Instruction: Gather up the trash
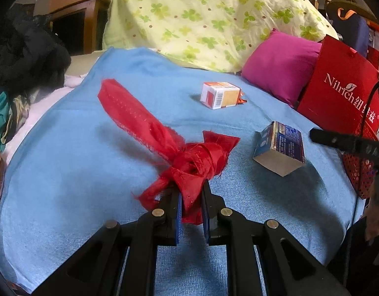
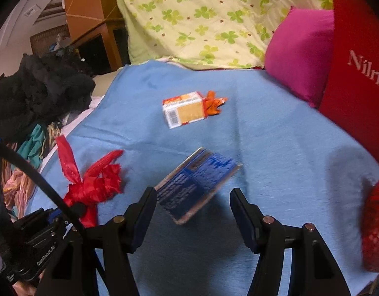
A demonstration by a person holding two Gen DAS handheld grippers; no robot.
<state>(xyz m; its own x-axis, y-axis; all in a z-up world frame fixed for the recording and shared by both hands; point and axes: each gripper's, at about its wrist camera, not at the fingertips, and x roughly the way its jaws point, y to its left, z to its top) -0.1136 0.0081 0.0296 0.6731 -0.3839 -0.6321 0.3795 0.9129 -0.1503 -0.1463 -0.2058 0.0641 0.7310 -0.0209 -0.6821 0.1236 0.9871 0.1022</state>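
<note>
We see the left gripper (image 1: 191,192) at lower centre of the left wrist view, its jaws drawn together on a knotted red ribbon (image 1: 189,165). The ribbon's long tail runs toward the upper left of that frame, over a blue blanket (image 1: 78,160). In the right wrist view the same ribbon (image 2: 90,185) appears at lower left, with the body of the left gripper (image 2: 76,208) below it in the corner, its fingertips mostly hidden there.

The right gripper (image 2: 193,194) stands at lower centre of its own view, jaws about half open and holding nothing. A blue box (image 2: 196,182) lies on the blanket (image 2: 288,160) just ahead of the jaws, partly between the fingertips; the frame is blurred, so we cannot tell whether a pad touches it. The left wrist view shows this box (image 1: 280,148) sharply, at right of centre, tilted on one edge, with only one dark finger of the right gripper (image 1: 337,140) entering from the right edge.

An orange and white box (image 1: 220,95) lies farther up the blanket. Only the right wrist view shows the orange wrapper (image 2: 214,103) beside it clearly.

A pink cushion (image 1: 280,66) and a red paper bag (image 1: 342,93) stand at the upper right of both frames. A red mesh item (image 2: 375,227) sits at the right edge.
</note>
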